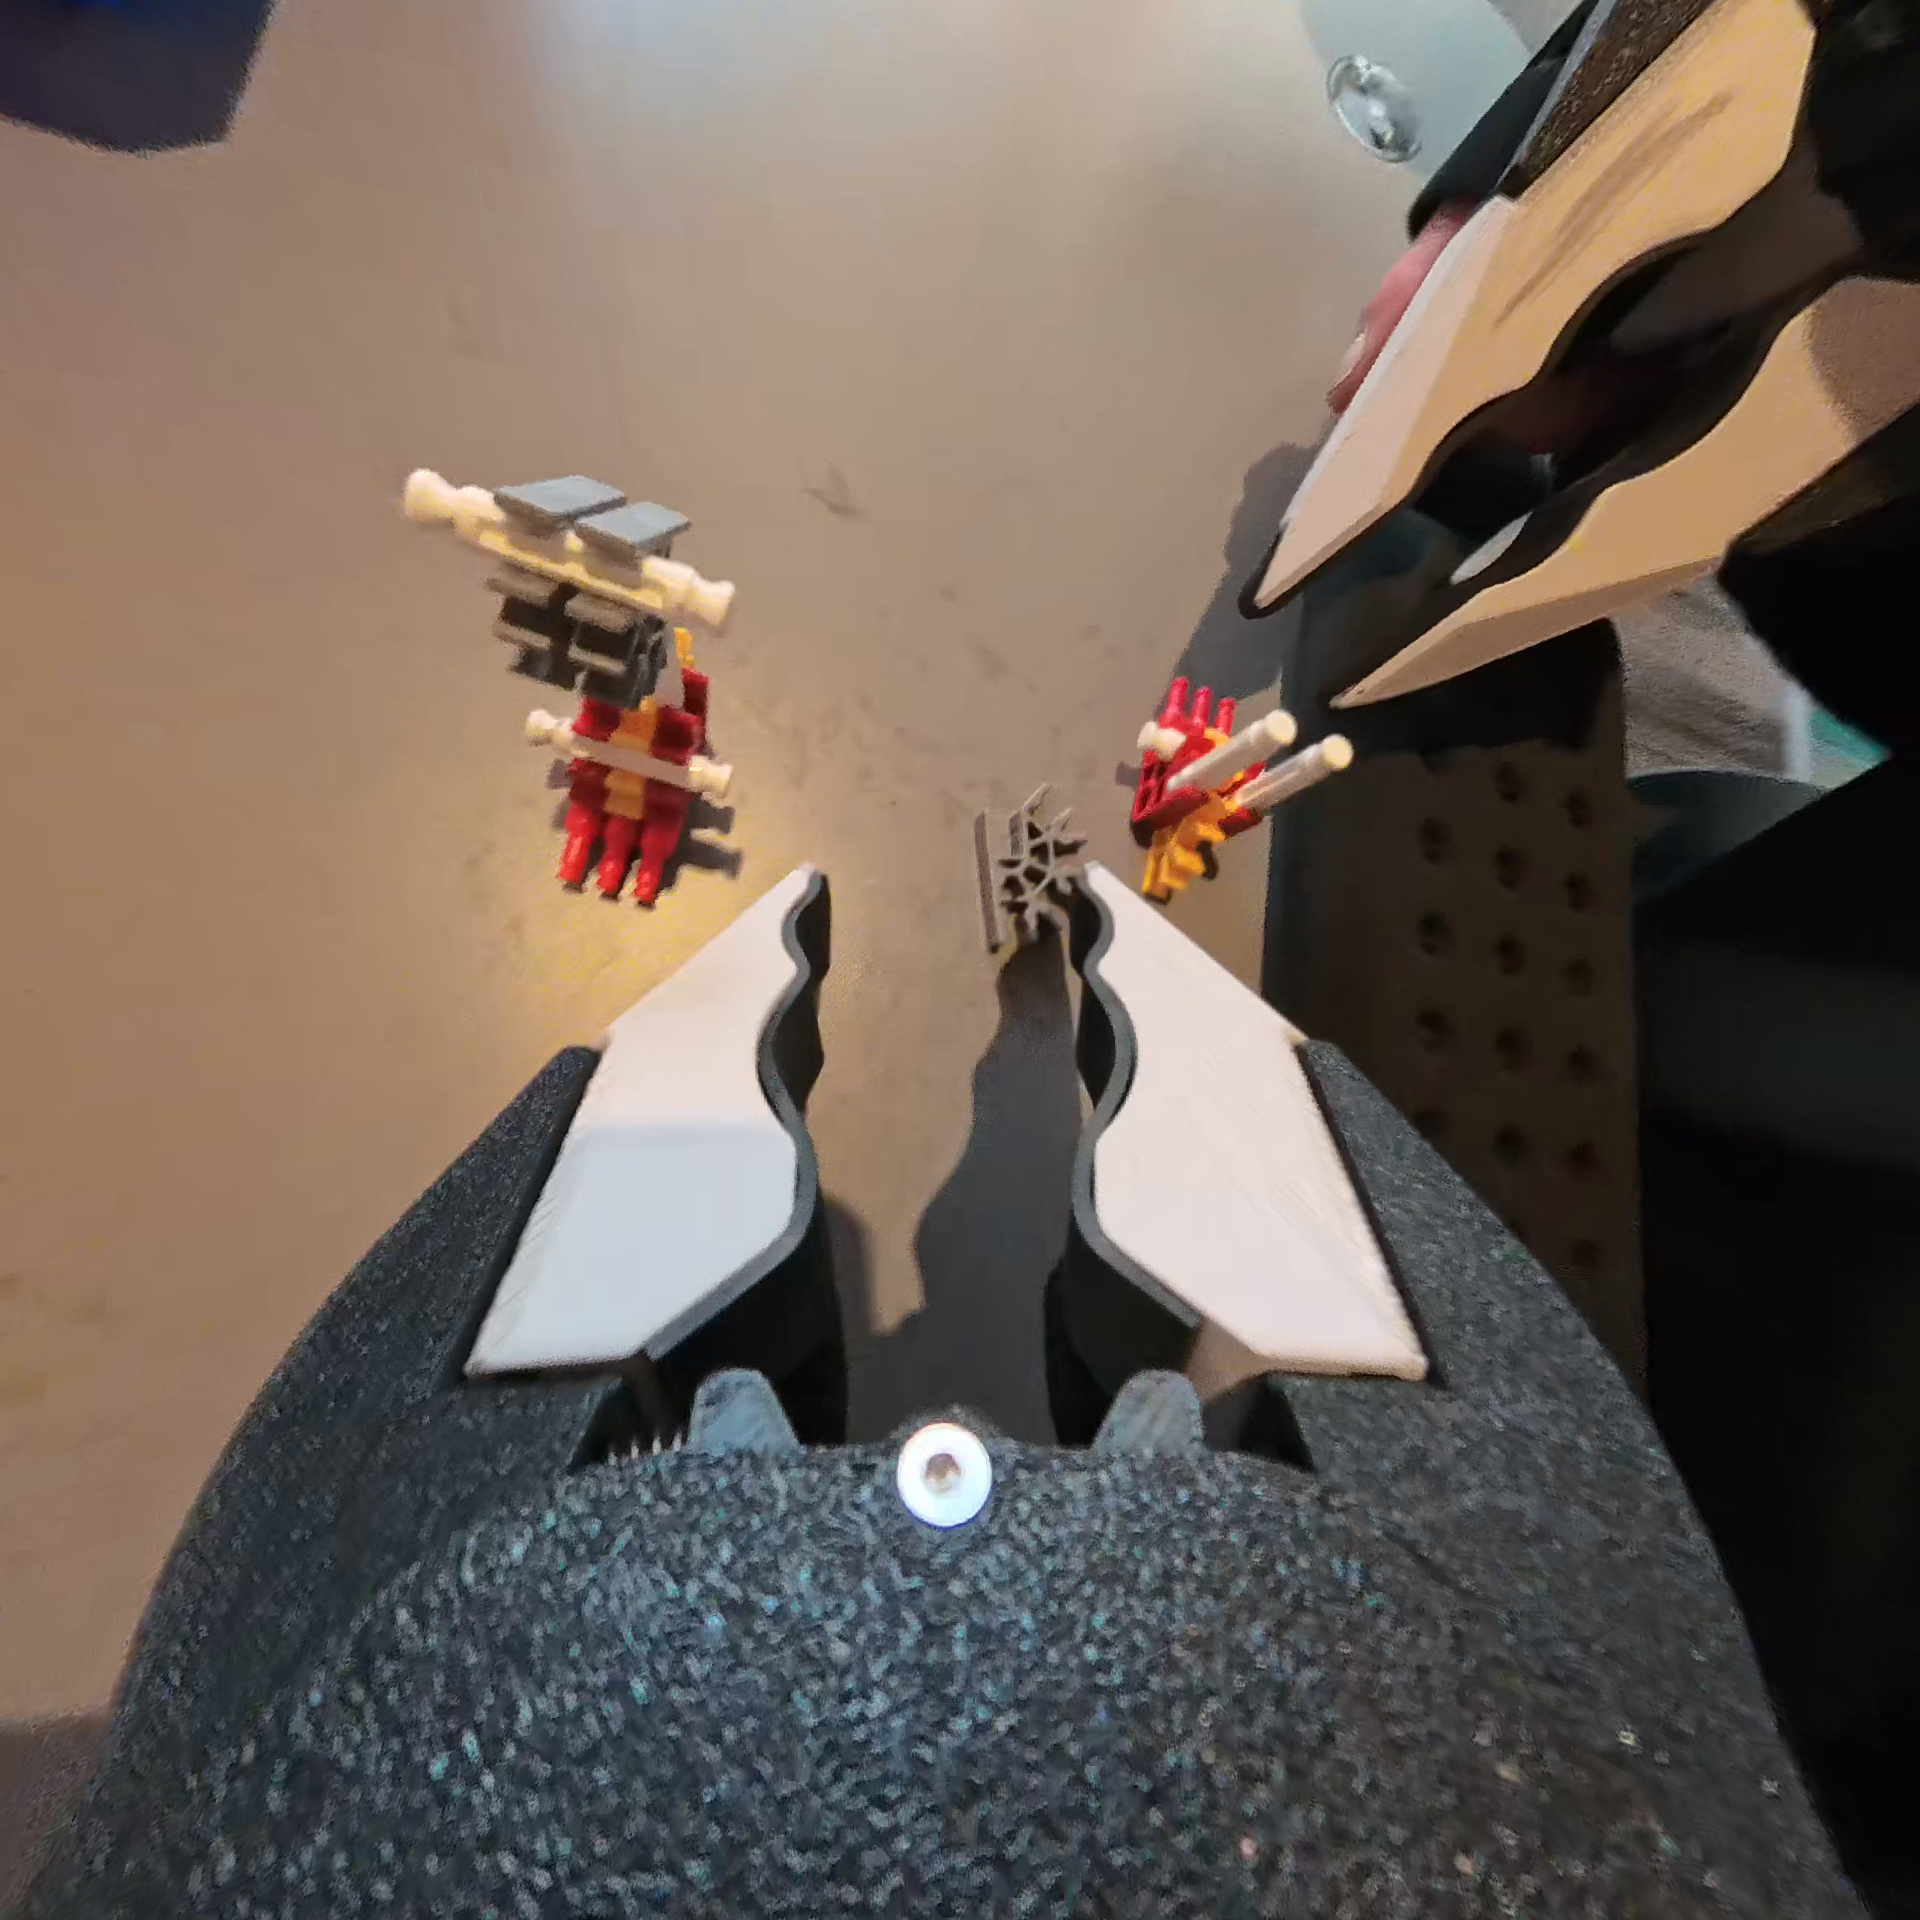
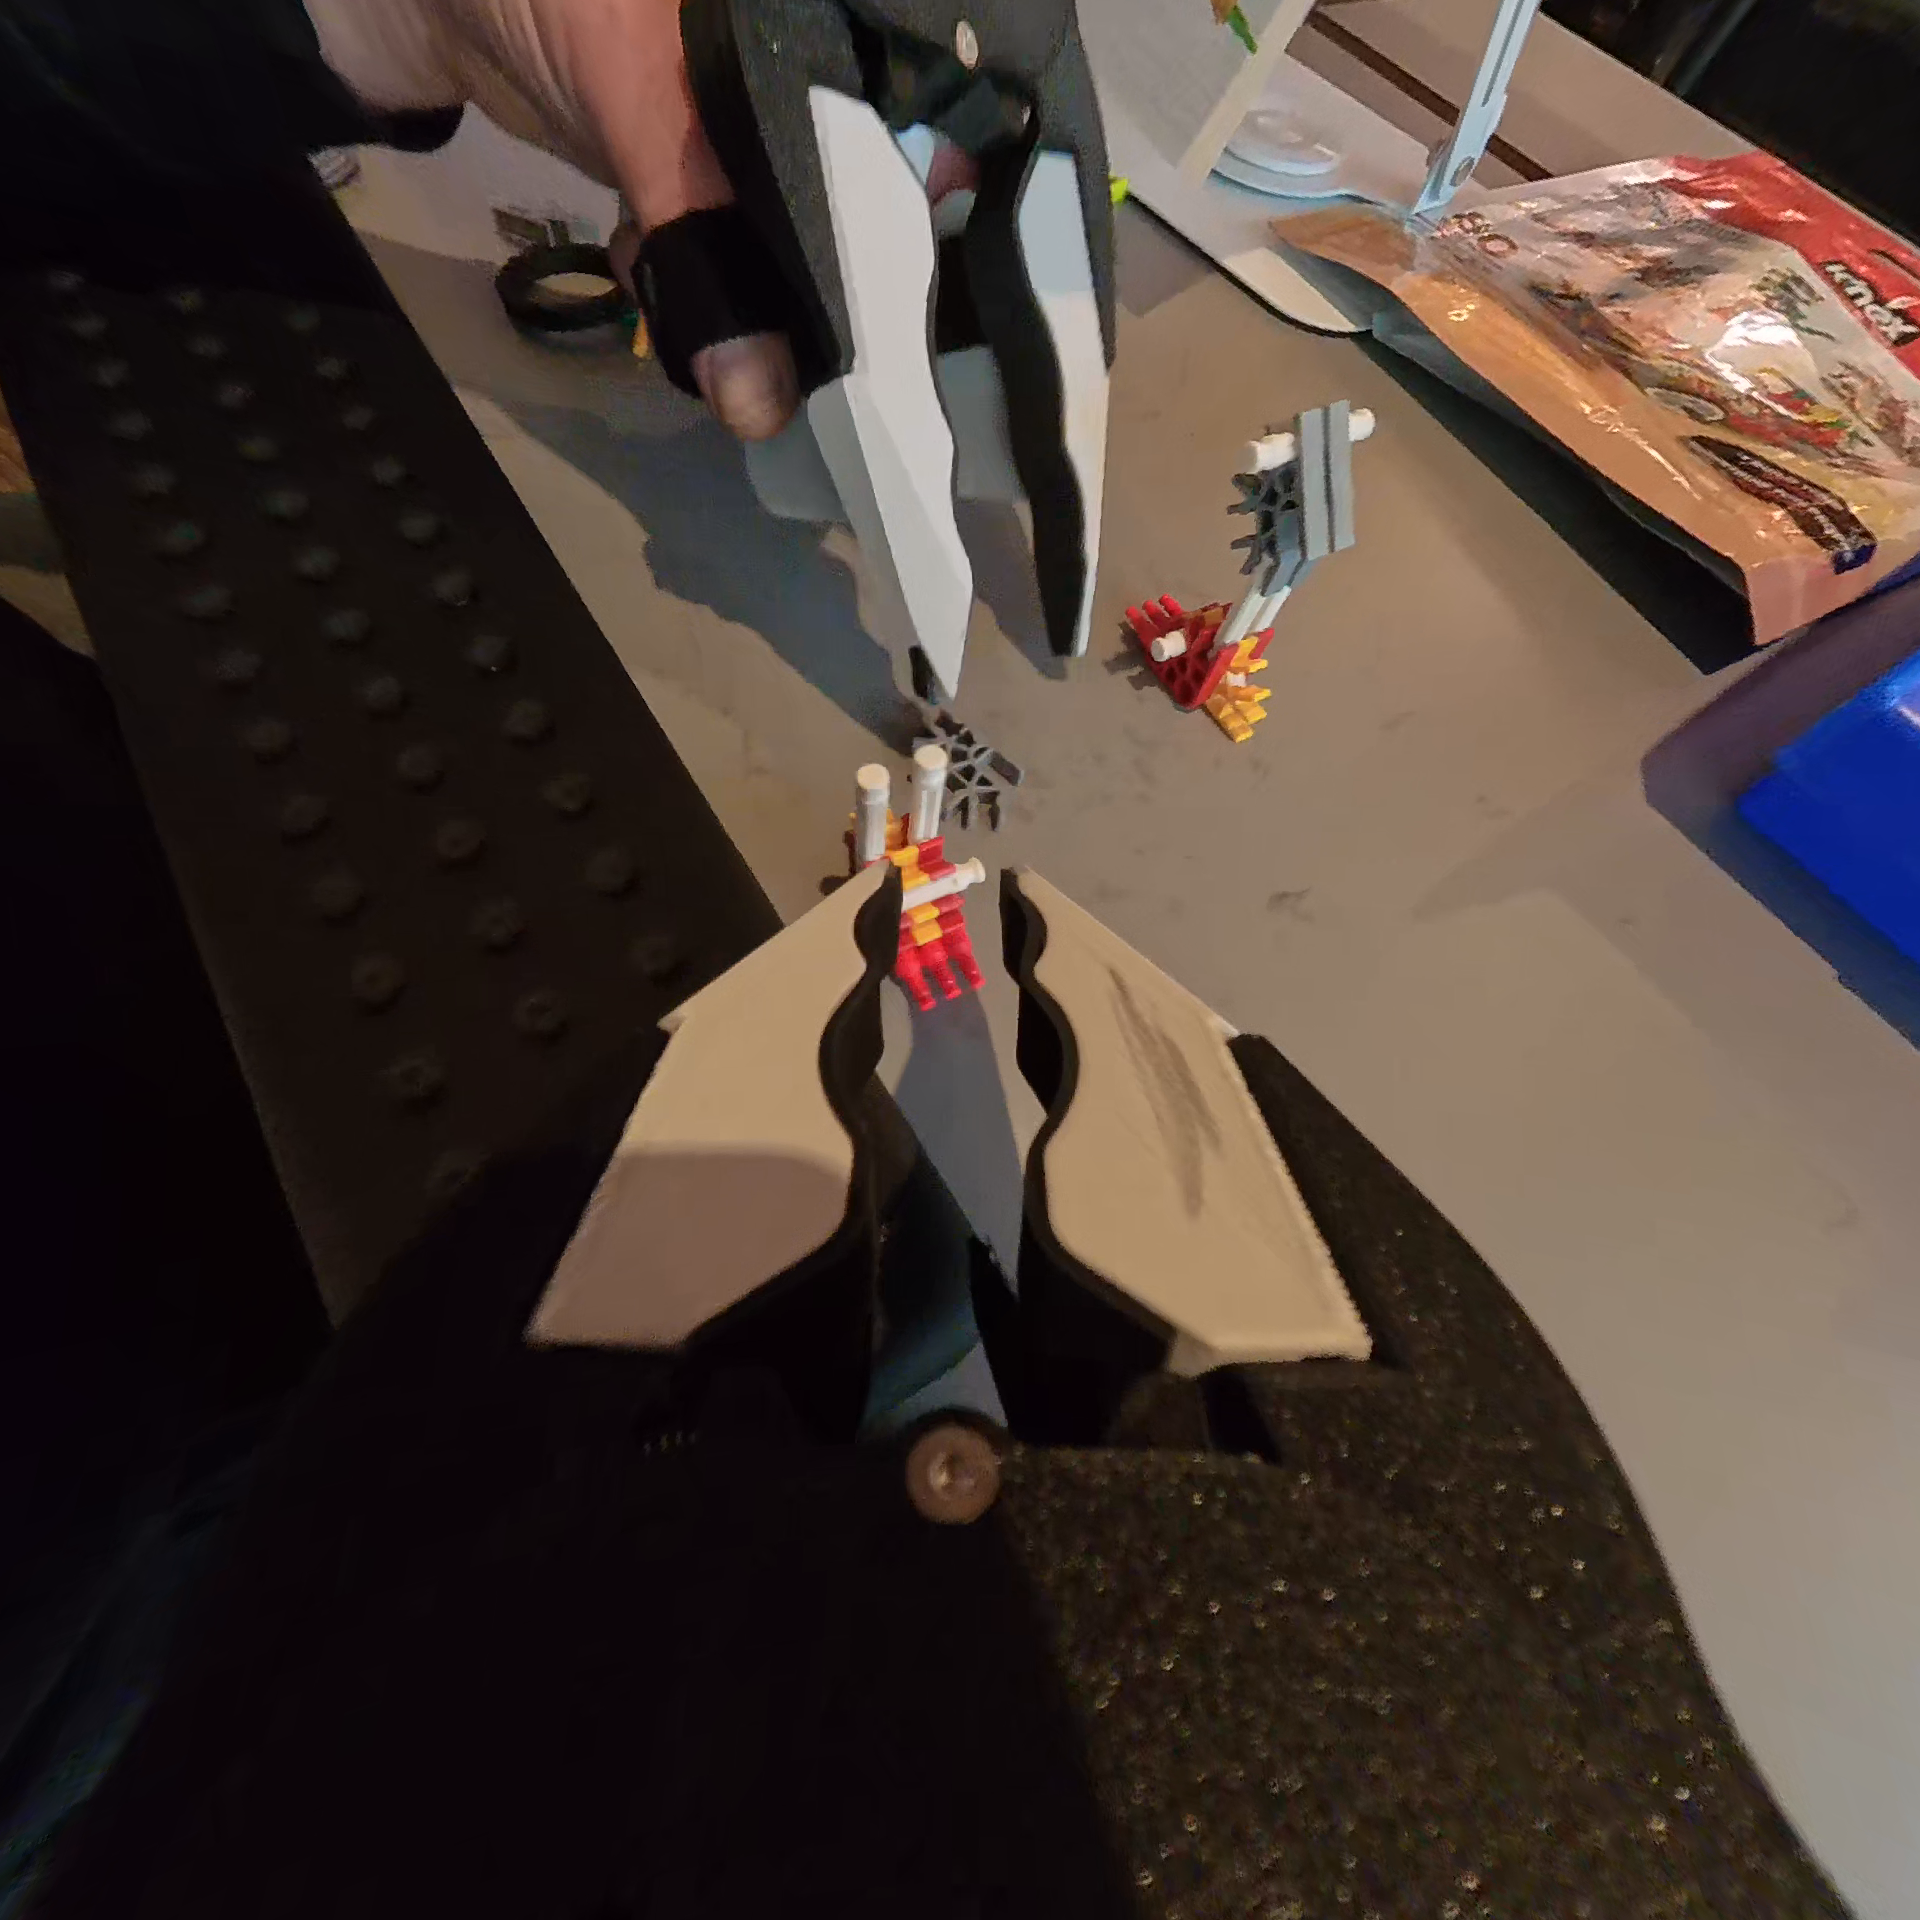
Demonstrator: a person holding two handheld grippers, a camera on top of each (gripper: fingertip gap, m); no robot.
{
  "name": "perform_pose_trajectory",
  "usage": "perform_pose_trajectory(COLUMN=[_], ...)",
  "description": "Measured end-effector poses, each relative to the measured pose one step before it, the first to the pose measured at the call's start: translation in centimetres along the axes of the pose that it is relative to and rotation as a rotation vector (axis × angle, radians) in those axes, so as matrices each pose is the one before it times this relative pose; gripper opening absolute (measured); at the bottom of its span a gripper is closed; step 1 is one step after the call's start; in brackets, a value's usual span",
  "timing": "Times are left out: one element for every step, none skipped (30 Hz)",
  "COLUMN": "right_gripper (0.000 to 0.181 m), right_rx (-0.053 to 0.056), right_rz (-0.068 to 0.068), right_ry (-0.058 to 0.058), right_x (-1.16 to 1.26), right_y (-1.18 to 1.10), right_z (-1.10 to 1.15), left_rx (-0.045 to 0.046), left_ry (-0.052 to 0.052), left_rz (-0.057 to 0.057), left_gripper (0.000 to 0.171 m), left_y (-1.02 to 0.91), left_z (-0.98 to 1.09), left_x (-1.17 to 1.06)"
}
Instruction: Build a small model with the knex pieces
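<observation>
Left gripper (image 1: 951, 899) low over the beige desk (image 1: 935, 364), fingers apart, nothing between them. Right fingertip sits just beside, maybe touching, a small flat grey snowflake-shaped plastic connector (image 1: 1029, 878) lying on the desk; can't tell for sure. Far left of it: a taller toy build of red and yellow connectors w/ white rods and grey plates on top (image 1: 608, 675). Right of the grey piece: a smaller red-and-yellow connector cluster w/ two white rods sticking up (image 1: 1200, 800), close to a black perforated panel (image 1: 1455, 987).

Right gripper (image 2: 940, 883) fingers apart too, straddling that smaller cluster, left fingertip against it, not clamped. Far right in the right wrist view: a printed plastic parts bag (image 2: 1621, 384) and a blue plastic bin (image 2: 1839, 769).
</observation>
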State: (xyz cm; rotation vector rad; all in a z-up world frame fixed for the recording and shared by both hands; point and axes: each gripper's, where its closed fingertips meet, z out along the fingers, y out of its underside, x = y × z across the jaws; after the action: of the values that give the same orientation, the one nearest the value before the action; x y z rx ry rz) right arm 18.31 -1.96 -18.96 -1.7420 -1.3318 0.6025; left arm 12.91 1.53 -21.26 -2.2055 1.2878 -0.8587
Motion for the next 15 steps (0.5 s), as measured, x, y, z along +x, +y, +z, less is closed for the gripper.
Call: perform_pose_trajectory(right_gripper=[0.019,0.02,0.021,0.021,0.021,0.021,0.021,0.021,0.021,0.021,0.021,0.021,0.022,0.021,0.021], right_rx=[-0.0092,-0.0116,-0.0041,-0.0039,-0.0097,-0.0123,-0.0113,-0.0077,-0.006,-0.0015,0.0012,0.0008,-0.002,-0.0032,-0.0027], right_rz=[-0.0057,-0.0061,-0.0039,-0.0003,-0.0023,-0.0027,0.0011,0.0033,0.0029,0.0001,-0.0006,0.0029,0.0051,-0.0006,-0.002], right_ry=[-0.0117,-0.0032,-0.0028,-0.01,-0.001,0.0088,0.0048,-0.0042,-0.003,0.001,-0.0022,-0.008,-0.0074,-0.0023,-0.0036], right_x=[-0.302,-0.181,-0.233,-0.353,-0.181,0.051,0.107,0.007,0.032,0.041,-0.034,-0.124,-0.105,-0.049,-0.061], right_y=[0.096,0.073,-0.071,-0.1,0.034,0.125,0.181,0.155,0.116,-0.022,-0.062,-0.027,0.045,0.071,0.039], right_z=[0.043,0.054,0.064,0.139,0.151,0.156,0.14,0.138,0.101,0.019,-0.017,0.01,0.052,0.057,0.026], left_rx=[0.00826,0.0181,0.01501,0.02268,0.01985,0.00085,-0.01406,-0.01749,-0.01558,-0.00375,0.01416,0.01794,0.00974,0.00853,0.00644], left_ry=[-0.0258,-0.0092,0.0165,0.0066,-0.0058,0.0002,-0.0036,-0.0129,-0.0067,0.0105,0.0204,0.0226,0.029,0.0145,0.0086], left_rz=[0.0311,0.0369,0.0461,0.0614,0.0655,0.0587,0.0512,0.0473,0.0307,0.0129,0.0018,-0.0093,-0.0146,-0.0087,-0.0048], left_gripper=[0.046,0.046,0.045,0.042,0.039,0.036,0.034,0.031,0.024,0.019,0.019,0.014,0.011,0.01,0.009], left_y=[-0.034,-0.219,-0.298,-0.561,-0.662,-0.434,-0.242,-0.145,-0.095,-0.131,-0.272,-0.237,-0.106,-0.087,-0.065], left_z=[-0.441,-0.406,-0.26,-0.072,0.104,0.271,0.43,0.474,0.442,0.39,0.252,0.176,0.149,0.088,0.083], left_x=[-0.095,0.303,0.855,0.881,0.74,0.768,0.602,0.311,0.177,0.18,0.164,0.085,0.142,-0.007,-0.018])
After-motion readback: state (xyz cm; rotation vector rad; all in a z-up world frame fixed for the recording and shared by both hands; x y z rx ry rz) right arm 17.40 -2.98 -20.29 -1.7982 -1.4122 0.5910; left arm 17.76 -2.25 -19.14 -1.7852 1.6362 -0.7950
